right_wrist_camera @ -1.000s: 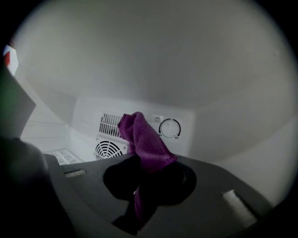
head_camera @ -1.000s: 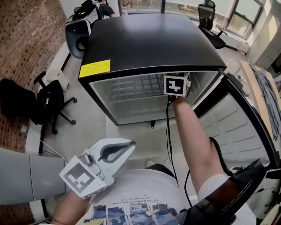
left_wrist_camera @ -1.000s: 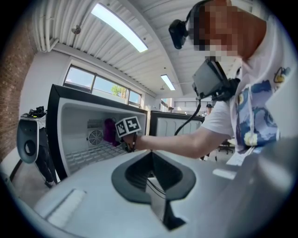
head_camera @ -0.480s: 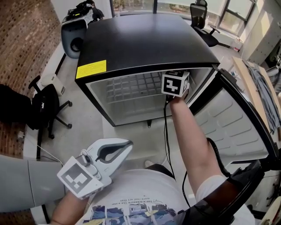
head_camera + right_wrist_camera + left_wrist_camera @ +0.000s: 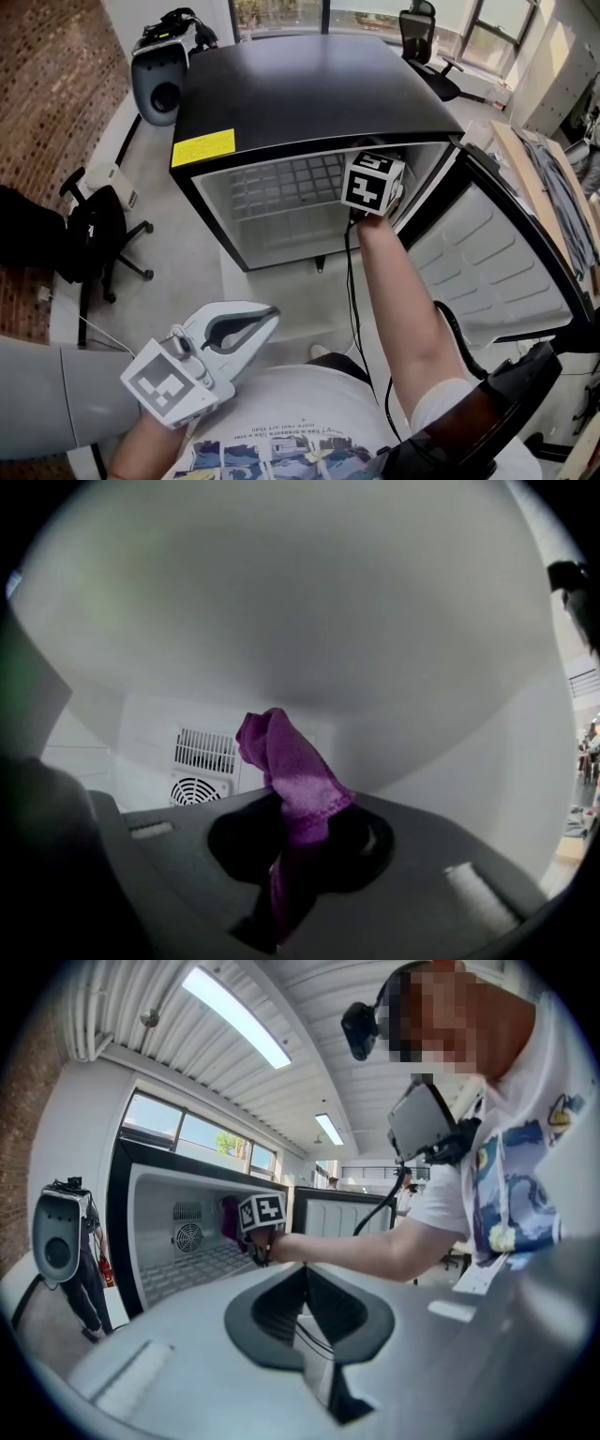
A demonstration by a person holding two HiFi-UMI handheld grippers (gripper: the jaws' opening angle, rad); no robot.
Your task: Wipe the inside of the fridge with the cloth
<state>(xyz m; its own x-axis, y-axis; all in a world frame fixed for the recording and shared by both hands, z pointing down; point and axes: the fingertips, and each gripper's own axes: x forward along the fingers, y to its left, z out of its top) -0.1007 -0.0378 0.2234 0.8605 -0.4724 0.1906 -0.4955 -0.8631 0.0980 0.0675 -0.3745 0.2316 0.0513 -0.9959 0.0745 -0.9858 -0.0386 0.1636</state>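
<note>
Head view: the fridge point(image 5: 281, 103) stands open, right gripper point(image 5: 373, 184) inside at its upper right, left gripper point(image 5: 267, 317) near the body. Left gripper view: jaws together, empty. Right gripper view: jaws clamp the purple cloth point(image 5: 292, 778) inside the fridge, vent point(image 5: 199, 766) beyond

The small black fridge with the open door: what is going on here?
A person works with two grippers. The right gripper is inside the small black fridge, jaws shut on a crumpled purple cloth. Whether the cloth touches the fridge is unclear. The left gripper hangs outside near the person's chest, shut and empty.
</note>
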